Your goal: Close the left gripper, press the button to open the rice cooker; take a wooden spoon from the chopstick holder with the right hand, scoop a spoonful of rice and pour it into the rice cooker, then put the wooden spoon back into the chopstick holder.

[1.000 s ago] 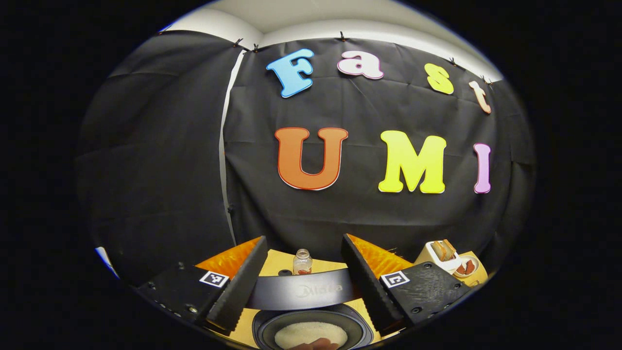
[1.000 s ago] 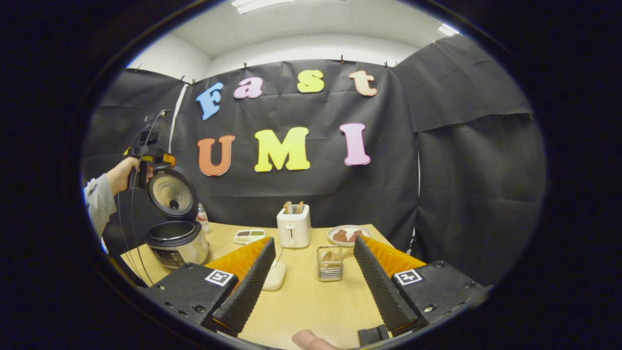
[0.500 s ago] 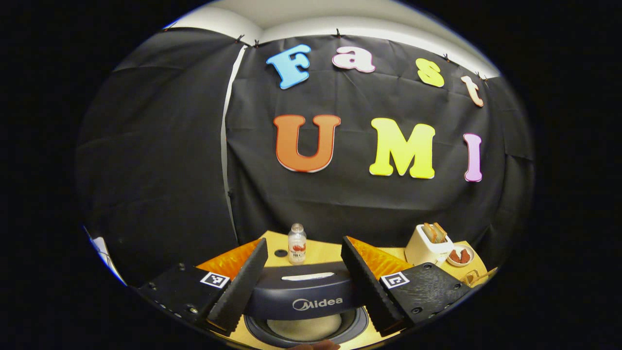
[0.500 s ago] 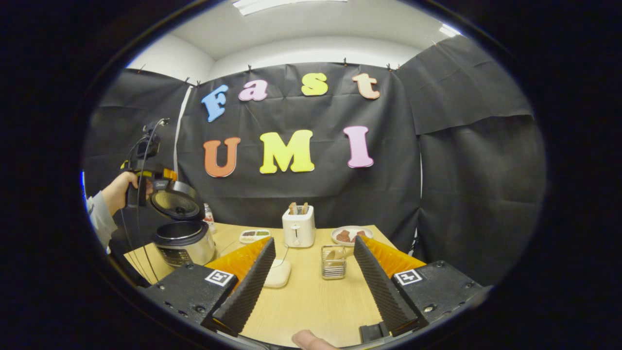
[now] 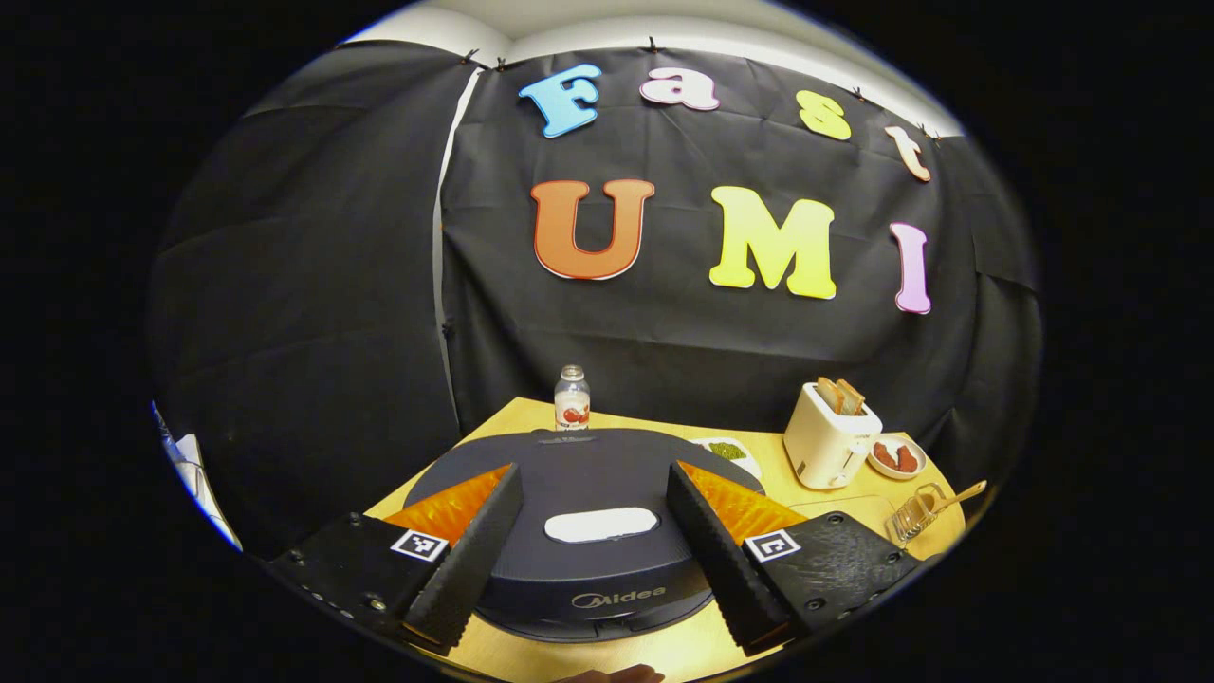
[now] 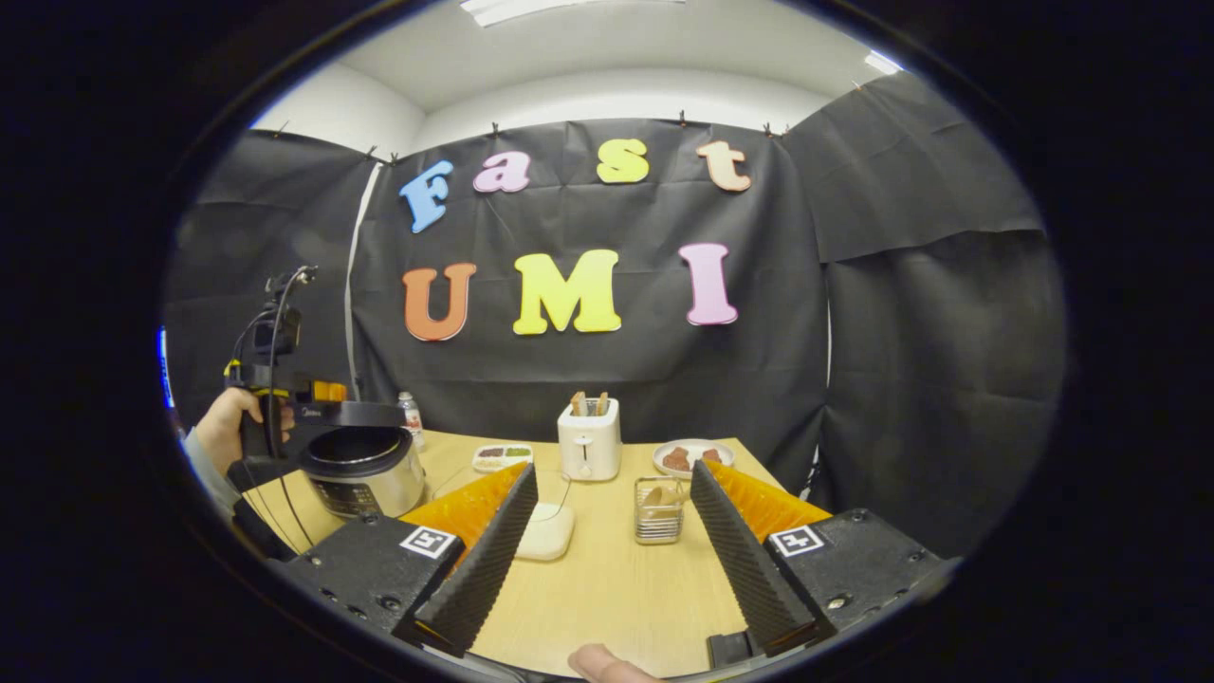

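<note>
**Rice cooker lid nearly down, both grippers spread wide**

In the left gripper view, the left gripper (image 5: pixel 588 541) has its fingers set wide apart over the dark lid of the rice cooker (image 5: pixel 588 474), holding nothing; whether they touch the lid cannot be told. The lid lies close to flat, with a pale oblong button (image 5: pixel 600 524) between the fingers. Behind the cooker, near the booth wall, stands a small bottle (image 5: pixel 571 400). To the right are a white toaster (image 5: pixel 830 444) with bread slices in it, a plate of reddish food (image 5: pixel 896 457) just beside it, and a small dish of green food (image 5: pixel 728 452) partly hidden by the lid.

In the right gripper view, the right gripper (image 6: pixel 612 550) hangs over the bare middle of the table (image 6: pixel 607 588), fingers wide apart and empty. Between them, farther off, stands the wire chopstick holder (image 6: pixel 656 510) with the wooden spoon (image 6: pixel 664 495) in it, its handle leaning right. A white rounded object (image 6: pixel 545 531) lies just beside the left finger. At the far left a hand (image 6: pixel 228 427) grips the other gripper at the cooker's lid.
</note>
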Tool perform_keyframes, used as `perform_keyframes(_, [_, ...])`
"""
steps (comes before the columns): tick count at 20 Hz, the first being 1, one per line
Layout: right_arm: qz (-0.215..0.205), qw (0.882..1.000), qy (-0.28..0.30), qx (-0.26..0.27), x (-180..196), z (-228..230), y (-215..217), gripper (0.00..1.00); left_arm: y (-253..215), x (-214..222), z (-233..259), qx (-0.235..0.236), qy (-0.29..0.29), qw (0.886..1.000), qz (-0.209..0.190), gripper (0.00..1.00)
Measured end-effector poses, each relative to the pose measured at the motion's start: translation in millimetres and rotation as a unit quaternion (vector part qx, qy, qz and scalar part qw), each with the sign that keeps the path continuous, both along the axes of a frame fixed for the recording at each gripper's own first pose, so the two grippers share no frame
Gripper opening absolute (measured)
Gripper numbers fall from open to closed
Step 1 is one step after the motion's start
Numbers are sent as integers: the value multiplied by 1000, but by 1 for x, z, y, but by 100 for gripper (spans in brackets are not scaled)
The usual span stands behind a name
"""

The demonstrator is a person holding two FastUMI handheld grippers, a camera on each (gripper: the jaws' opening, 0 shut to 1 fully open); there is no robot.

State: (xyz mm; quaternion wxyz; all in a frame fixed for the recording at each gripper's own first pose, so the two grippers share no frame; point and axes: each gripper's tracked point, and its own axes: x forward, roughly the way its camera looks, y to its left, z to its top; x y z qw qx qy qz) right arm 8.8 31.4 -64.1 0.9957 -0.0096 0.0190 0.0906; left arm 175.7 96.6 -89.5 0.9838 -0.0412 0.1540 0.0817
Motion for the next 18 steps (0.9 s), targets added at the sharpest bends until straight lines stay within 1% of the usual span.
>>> perform_keyframes(4, [-5,1000,-9,-15,2,10,1,100,-1,-11,-10,19,-12,1000,-2,99])
perform_keyframes(5, [-5,1000,-13,-16,0,14,2,100,0,-14,-8,18,-23,1000,-2,100])
perform_keyframes(7, [0,1000,-18,-12,-2,19,6,100,0,-19,-15,15,-33,999,-1,99])
perform_keyframes(9, [6,1000,-20,-10,-2,23,10,100,-2,-23,-29,22,-24,999,1,99])
perform_keyframes(11, [6,1000,-24,-11,-1,26,11,100,-5,-30,-51,31,6,1000,4,99])
perform_keyframes(12, [7,1000,-25,-11,0,26,11,100,-5,-31,-46,39,-16,999,11,99])
perform_keyframes(18, [6,1000,-9,0,11,11,11,100,-12,-45,-44,45,-45,998,27,100])
